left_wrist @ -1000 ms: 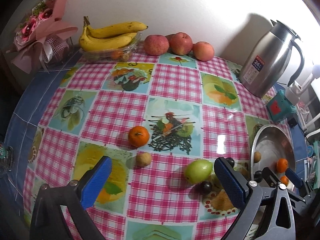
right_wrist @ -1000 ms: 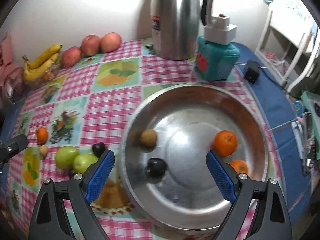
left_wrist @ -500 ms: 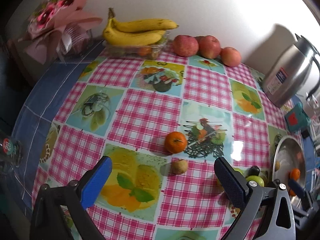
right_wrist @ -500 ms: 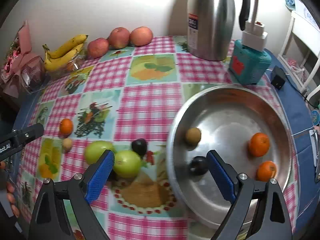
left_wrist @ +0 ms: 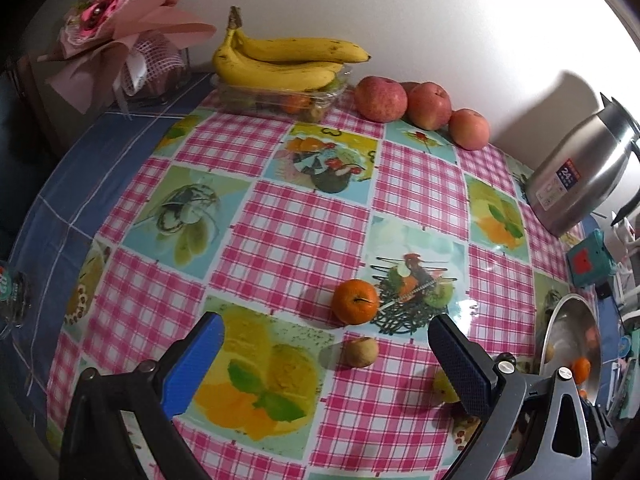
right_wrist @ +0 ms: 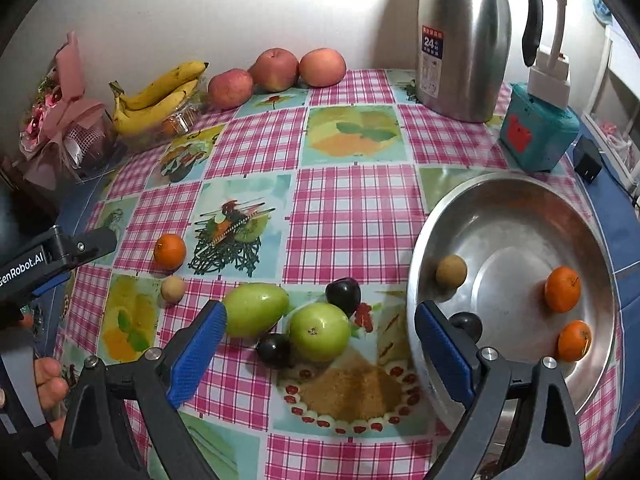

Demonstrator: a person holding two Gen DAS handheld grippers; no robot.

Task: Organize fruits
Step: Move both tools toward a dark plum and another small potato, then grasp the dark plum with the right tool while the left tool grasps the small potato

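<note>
Overhead, both tools hover above the table (right_wrist: 352, 216), each with its blue pads spread wide apart and nothing between them. Taking the steel bowl (right_wrist: 600, 280) as the landmark: inside it lie two oranges (right_wrist: 562, 289) by its right wall, a small brown fruit (right_wrist: 451, 271) by its left wall, and a dark plum (right_wrist: 466, 325) near its front, partly behind a pad. Just left of the bowl sit a second plum (right_wrist: 343, 290), a round green fruit (right_wrist: 319, 332), a third plum (right_wrist: 273, 350) and an oval green fruit (right_wrist: 255, 309), all close together under the right tool (right_wrist: 316, 356). Farther left of the bowl, a lone orange (left_wrist: 355, 301) and a small tan fruit (left_wrist: 361, 351) lie ahead of the left tool (left_wrist: 326, 364). Well behind the bowl, along the wall, stand three apples (right_wrist: 276, 69), bananas (right_wrist: 158, 96) and a steel jug (right_wrist: 464, 36).
</note>
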